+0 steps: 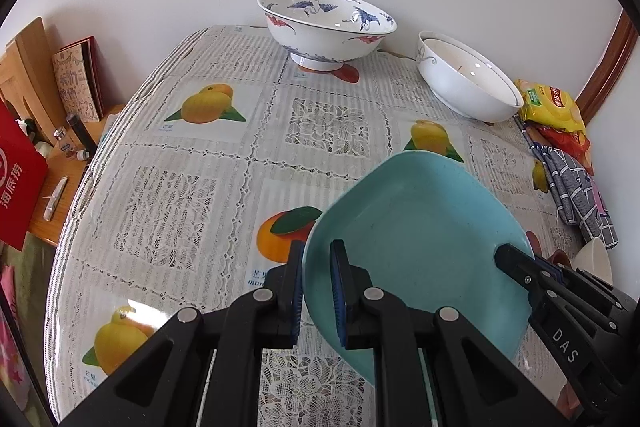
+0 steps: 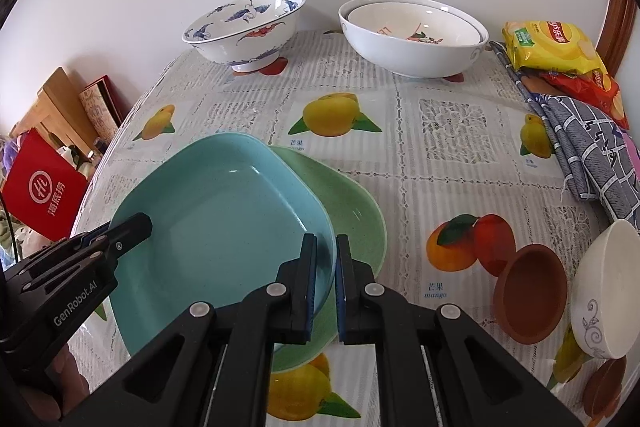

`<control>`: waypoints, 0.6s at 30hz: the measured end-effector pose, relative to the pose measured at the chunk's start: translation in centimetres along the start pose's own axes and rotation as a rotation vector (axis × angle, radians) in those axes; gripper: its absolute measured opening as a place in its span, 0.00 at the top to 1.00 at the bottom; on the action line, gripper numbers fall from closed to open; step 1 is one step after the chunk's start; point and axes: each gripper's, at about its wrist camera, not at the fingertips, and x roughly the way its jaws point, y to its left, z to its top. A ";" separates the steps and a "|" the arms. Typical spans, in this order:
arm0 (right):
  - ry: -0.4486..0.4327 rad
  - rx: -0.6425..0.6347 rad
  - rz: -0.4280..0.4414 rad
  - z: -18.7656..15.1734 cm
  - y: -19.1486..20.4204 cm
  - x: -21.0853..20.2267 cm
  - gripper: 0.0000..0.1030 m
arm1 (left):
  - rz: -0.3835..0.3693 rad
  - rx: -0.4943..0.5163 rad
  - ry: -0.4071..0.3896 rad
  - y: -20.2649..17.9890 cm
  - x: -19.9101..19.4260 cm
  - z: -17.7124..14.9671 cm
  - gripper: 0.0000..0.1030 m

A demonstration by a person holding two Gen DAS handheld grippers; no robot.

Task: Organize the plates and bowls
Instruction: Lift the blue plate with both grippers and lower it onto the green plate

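Gripping the blue plate [image 2: 224, 211], both claws; only right wrist shows green plate [image 2: 352, 211].

tabletop [image 2: 440, 155] under lace-and-fruit-print cloth | yellow crisp packet [image 2: 548, 47] at far right edge | grey checked cloth [image 2: 592, 155] just beside it | red printed bag [image 2: 44, 191] off left

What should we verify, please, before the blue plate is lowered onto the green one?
1. Left gripper straddles the square light-blue plate rim: ok.
2. Right gripper straddles the opposite rim: ok.
3. Pads fully clamped: cannot tell.
4. Pale-green square plate lies beneath: ok.
5. Plates aligned: not ok, green shows to the right.
6. Brown clay cup clear of the stack: ok.
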 end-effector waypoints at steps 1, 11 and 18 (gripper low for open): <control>0.001 -0.002 -0.003 0.1 0.0 0.2 0.92 | -0.001 -0.001 0.003 0.0 0.2 0.0 0.88; 0.009 -0.015 -0.015 0.3 -0.6 1.1 0.89 | -0.006 0.012 0.005 -0.7 0.8 0.4 0.88; 0.014 -0.041 -0.037 0.2 -1.0 0.9 0.86 | -0.012 0.028 0.026 -1.5 1.2 -0.1 0.88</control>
